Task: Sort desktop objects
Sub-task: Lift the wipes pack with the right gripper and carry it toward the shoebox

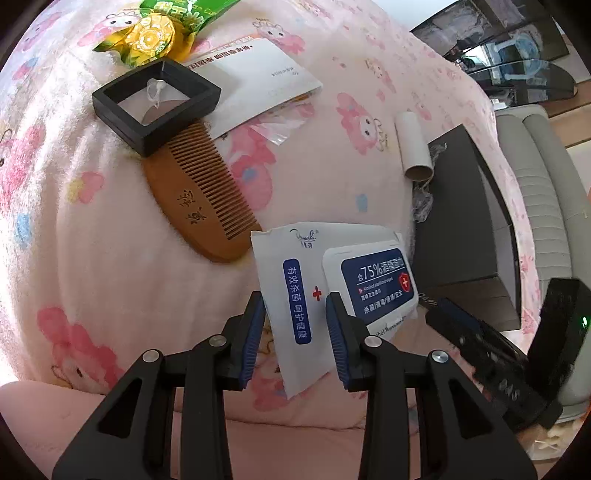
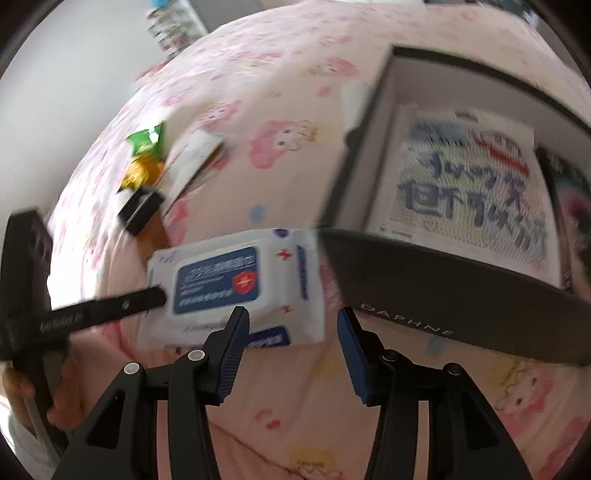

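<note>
A white and blue pack of alcohol wipes (image 1: 332,291) lies on the pink blanket beside the dark storage box (image 1: 465,229). My left gripper (image 1: 295,325) is open, its two blue pads on either side of the pack's near end. In the right wrist view the pack (image 2: 236,288) lies just ahead of my right gripper (image 2: 291,350), which is open and empty. The left gripper's finger (image 2: 122,306) reaches the pack from the left. The box (image 2: 424,280) holds a printed packet (image 2: 465,192).
A wooden comb (image 1: 199,199), a black square case (image 1: 155,103), a white card (image 1: 258,81), a green and yellow snack bag (image 1: 155,33) and a cardboard tube (image 1: 413,147) lie on the blanket. The right wrist view is motion-blurred.
</note>
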A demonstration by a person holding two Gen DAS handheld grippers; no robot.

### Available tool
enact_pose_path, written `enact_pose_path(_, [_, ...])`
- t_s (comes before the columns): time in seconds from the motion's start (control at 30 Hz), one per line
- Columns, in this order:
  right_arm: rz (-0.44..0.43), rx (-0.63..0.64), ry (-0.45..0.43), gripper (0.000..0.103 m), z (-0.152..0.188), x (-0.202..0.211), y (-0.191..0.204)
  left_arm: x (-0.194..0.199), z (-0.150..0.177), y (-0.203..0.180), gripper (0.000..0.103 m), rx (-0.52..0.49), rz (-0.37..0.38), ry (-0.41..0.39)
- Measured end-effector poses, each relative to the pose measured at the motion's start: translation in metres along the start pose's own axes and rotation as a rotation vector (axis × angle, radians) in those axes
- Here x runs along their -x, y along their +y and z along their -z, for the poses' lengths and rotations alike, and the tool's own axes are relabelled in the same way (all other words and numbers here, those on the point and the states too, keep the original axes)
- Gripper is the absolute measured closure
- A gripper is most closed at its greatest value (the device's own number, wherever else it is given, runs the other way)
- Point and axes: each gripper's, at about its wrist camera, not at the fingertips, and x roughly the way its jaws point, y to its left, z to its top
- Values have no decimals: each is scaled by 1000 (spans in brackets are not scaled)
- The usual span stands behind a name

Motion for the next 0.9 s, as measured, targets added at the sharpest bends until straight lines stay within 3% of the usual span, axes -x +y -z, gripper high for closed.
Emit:
enact_pose_path(0.17, [-135,-122,27,54,0,-23,-24,-6,-2,-1,64,14,2,5])
enact_pose_path(0.3, [-196,-133,22,53,2,-27,-27,-6,0,-3,64,13,-3,0])
enact_pose_path(0.63, [-214,-46,-3,54,19,-4,-8,-2,8,-7,60,-24,8,-7])
enact_pose_path(0.77, [-202,-16,43,54,37,10,-5,4,15,-9,60,-58,44,9])
enact_pose_path(0.9, [-195,-56,81,54,50,11,-17,7,16,-2,60,-19,47,-2])
